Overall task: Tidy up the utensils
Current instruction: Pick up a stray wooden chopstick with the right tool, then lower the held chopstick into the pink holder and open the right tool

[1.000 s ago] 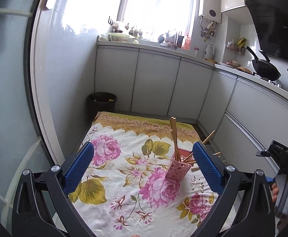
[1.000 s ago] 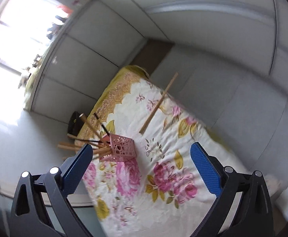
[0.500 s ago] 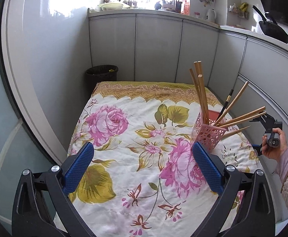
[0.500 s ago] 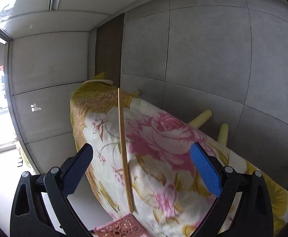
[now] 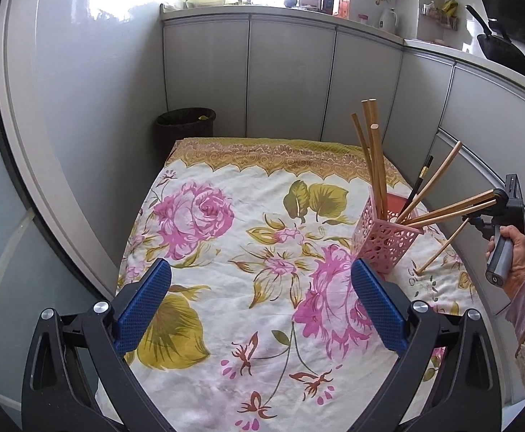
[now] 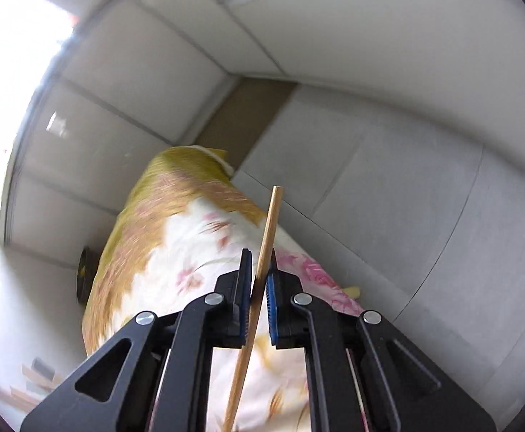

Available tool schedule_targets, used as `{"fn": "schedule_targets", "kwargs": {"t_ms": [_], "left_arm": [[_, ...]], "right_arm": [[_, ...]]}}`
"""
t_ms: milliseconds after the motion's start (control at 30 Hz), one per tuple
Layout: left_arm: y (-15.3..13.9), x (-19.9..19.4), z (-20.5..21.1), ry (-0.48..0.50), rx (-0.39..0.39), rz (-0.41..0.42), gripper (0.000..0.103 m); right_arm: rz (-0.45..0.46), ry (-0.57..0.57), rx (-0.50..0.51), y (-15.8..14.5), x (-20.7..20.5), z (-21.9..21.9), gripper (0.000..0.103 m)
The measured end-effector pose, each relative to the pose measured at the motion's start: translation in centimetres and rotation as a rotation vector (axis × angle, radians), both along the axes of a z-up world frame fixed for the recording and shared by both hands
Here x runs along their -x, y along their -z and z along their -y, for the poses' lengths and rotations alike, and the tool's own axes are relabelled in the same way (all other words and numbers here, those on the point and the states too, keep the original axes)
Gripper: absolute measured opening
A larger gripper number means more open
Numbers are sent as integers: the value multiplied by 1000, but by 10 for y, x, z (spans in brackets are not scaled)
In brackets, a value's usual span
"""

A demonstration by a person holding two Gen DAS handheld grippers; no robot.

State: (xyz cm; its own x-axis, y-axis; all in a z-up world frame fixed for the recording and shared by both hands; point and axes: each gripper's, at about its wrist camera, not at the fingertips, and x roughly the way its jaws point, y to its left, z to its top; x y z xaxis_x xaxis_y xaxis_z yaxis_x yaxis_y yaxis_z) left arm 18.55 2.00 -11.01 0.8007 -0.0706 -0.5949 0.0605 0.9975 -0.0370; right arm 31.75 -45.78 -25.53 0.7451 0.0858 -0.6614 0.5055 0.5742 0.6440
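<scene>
Chopsticks: 1 [image 6: 267,237] clamped in R gripper [image 6: 259,280], tip on cloth [image 5: 226,252]; ~7 in basket [image 5: 385,241].
L gripper [image 5: 260,302]: spread wide, empty.
Change: R jaws were wide 1 s ago, stick then flat on cloth.

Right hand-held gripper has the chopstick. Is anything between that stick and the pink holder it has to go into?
The right hand-held gripper is shut on the chopstick. Several chopsticks already in the pink holder lean out toward that side, fanning across the path. The holder's open top looks partly crowded; no other obstacle shows on the cloth.
</scene>
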Motion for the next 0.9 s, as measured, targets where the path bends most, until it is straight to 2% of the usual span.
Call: {"fn": "schedule_targets", "kwargs": {"t_ms": [233,533,733,900], "left_arm": [[-21,20,-11,-6,51,51,96],[-39,38,-25,-11,100,91,96],[-44,44,-40,-28,124,102,96],[-47,48,-51,-46,150,109,96]], "right_arm": [[96,-118,188,-86,59,-62,6],[101,-293,368,-160,125,-145,6],[114,-368,423,-197,150,-179,6],[185,-396,464,-239,162,-211,6]]}}
